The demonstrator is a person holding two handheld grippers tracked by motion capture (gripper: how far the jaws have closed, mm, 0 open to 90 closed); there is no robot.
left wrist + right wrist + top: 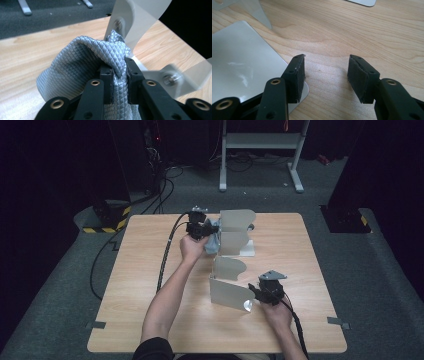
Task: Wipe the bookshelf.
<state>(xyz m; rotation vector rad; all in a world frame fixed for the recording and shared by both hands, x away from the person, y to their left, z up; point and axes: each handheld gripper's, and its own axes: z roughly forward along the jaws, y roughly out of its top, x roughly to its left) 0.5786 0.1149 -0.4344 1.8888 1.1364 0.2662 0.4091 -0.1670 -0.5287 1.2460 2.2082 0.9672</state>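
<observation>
High view is showing the left gripper [200,227] at the far side of the desk [150,285], working a grey cloth [213,240] against a metal stand [235,232], while the right gripper [267,292] is resting beside a second metal stand [227,287] nearer the person. Left gripper view is showing the fingers [107,82] pinching shut on a bunched fold of the cloth [82,62], which is spilling over and in front of them and reaching up to the bolt [117,23] on the stand's plate. The fold looks thin where it is being held, so I am judging that a hard pull could be slipping it out, or the cloth could be snagging on the bolt and dragging or tipping the light stand. Right gripper view is showing those fingers [297,75] standing wide apart with nothing between them, one finger lying just over the edge of the plate [242,62] on the desk; a careless closing or push there could be nudging that stand out of place.
</observation>
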